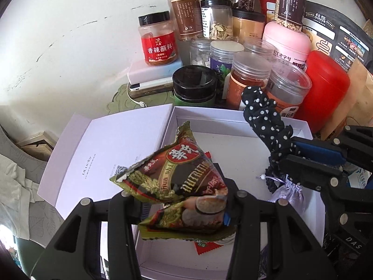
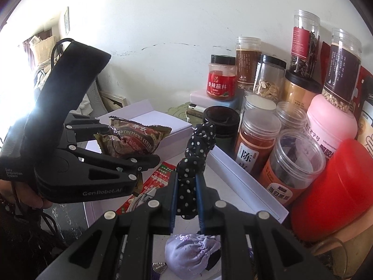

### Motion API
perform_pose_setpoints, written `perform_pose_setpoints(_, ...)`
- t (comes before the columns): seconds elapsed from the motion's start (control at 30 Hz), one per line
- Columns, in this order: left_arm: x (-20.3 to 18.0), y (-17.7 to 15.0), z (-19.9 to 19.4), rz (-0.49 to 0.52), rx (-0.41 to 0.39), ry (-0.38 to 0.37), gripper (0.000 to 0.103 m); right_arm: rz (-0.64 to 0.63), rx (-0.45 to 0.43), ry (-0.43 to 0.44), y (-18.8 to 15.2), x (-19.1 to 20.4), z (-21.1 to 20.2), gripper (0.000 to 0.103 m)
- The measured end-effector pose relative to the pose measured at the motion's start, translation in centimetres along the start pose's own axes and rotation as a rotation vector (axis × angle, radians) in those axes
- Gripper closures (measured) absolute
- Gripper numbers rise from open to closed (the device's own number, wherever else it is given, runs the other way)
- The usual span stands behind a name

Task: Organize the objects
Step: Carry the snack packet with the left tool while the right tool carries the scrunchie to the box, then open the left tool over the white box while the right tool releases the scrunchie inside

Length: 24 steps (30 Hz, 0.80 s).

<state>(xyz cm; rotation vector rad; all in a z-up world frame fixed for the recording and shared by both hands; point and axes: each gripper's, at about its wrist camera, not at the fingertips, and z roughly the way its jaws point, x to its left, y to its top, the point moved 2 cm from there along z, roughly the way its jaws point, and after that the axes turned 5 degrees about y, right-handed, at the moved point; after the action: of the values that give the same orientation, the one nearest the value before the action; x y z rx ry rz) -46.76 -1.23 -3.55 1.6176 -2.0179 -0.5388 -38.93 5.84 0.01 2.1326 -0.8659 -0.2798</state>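
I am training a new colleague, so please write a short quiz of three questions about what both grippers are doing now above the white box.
1. True or false: the left gripper holds a cereal packet.
2. What does the right gripper hold? A) lilac pouch B) polka-dot scrunchie C) red jar
3. Name the soft item lying in the white box below the right gripper.

Key:
1. True.
2. B, the polka-dot scrunchie.
3. The lilac pouch.
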Motion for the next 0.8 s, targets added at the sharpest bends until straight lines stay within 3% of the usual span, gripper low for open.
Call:
perform_pose_setpoints(0.53,-1.5,-0.9,3.6,0.024,0.068,-0.052,0.059,0.065,0.029,-0.019,-1.5,-1.7,2.2,0.089)
perform_pose_setpoints(0.8,-2.2,-1.1,4.6,0.025,0.098,-0.021,0.059,0.081,0.047,-0.044,-1.5,-2.2,2.4,0.085)
